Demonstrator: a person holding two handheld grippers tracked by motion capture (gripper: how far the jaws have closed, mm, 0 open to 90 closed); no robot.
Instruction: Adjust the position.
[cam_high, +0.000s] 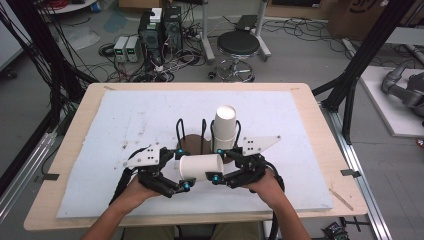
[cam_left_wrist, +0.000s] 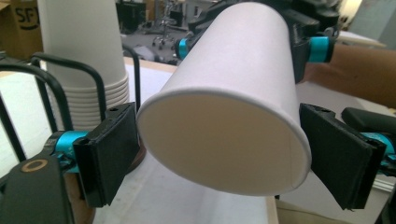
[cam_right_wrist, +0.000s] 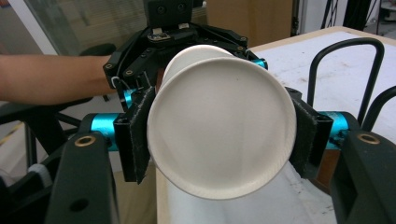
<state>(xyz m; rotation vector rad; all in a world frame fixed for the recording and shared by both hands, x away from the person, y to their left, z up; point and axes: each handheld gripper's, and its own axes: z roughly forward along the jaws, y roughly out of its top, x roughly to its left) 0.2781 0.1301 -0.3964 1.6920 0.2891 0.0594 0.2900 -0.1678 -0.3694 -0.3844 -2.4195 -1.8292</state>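
Forearms low, both hands level, paper cup (cam_high: 200, 167) sideways between grippers

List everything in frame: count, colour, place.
paper cup: 1, white, lying sideways off the mat between both tongs
cup stack: 1, white, upright in the rack
wire rack: 1, black, mid-table on a brown base
foam mat: 1, pale blue-white, covers the tabletop
table: 1, light wood, under the mat
stool: 1, black seat, on the floor behind the table
computer towers: 2, black, floor at the back left
right tongs: 1, black with blue knobs, shut on the cup's base end
left tongs: 1, black with blue knobs, jaws beside the cup's rim end; contact unclear
forearms: 2, entering from the bottom edge
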